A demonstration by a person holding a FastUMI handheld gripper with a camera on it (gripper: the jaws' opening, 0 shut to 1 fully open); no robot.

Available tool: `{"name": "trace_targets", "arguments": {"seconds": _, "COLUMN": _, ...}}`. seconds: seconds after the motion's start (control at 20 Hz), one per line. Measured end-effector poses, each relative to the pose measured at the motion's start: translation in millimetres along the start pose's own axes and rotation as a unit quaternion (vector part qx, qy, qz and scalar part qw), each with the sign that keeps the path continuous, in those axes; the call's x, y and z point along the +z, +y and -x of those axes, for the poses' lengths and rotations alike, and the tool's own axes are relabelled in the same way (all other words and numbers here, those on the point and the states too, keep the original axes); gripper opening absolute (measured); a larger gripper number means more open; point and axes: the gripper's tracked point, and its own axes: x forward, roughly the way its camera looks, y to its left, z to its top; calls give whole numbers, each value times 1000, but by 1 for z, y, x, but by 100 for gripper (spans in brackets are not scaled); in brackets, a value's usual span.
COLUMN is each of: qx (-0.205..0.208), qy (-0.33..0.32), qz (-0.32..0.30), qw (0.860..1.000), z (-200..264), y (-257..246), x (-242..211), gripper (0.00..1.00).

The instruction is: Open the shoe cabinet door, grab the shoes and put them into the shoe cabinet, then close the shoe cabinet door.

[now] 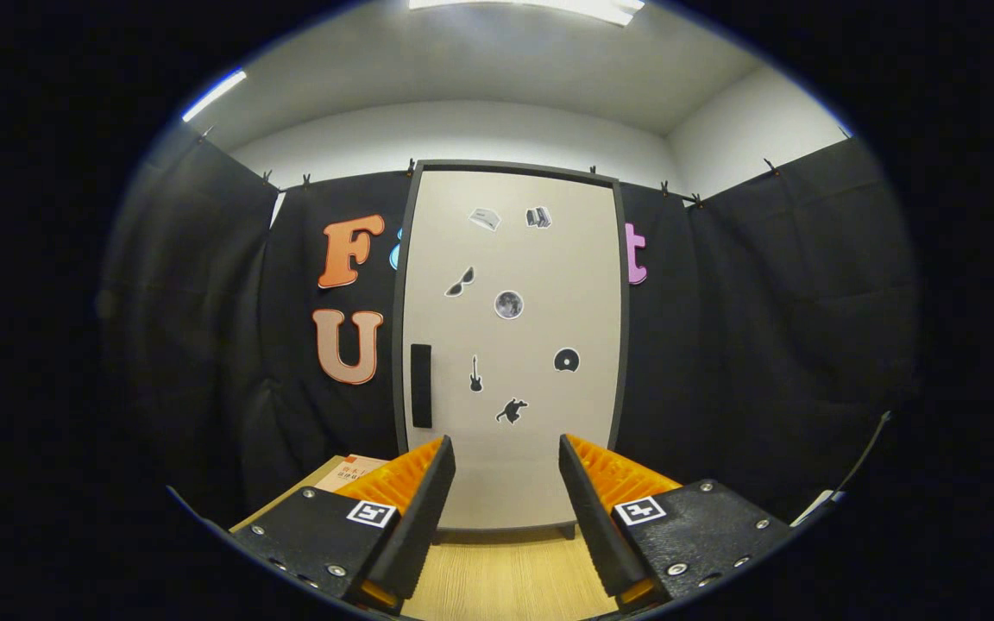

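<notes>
The shoe cabinet (514, 259) stands straight ahead beyond the fingers, tall and pale with a dark frame. Its door is shut and carries several small stickers. A dark vertical handle (421, 385) sits on the door's left side, a little above the left fingertip. My gripper (506, 453) is open, its fingers spread apart with nothing between them, some way short of the door.
A light wooden surface (506, 578) runs from under the fingers up to the cabinet's foot. A cardboard box (357, 471) lies on it behind the left finger. Black cloth walls close in on both sides of the cabinet.
</notes>
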Motion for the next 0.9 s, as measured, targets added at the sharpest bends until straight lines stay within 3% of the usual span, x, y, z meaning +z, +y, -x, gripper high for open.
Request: {"name": "trace_targets", "arguments": {"seconds": 0.9, "qx": 1, "qy": -1, "qz": -3, "qw": 1000, "z": 14, "y": 1, "x": 7, "gripper": 85}}
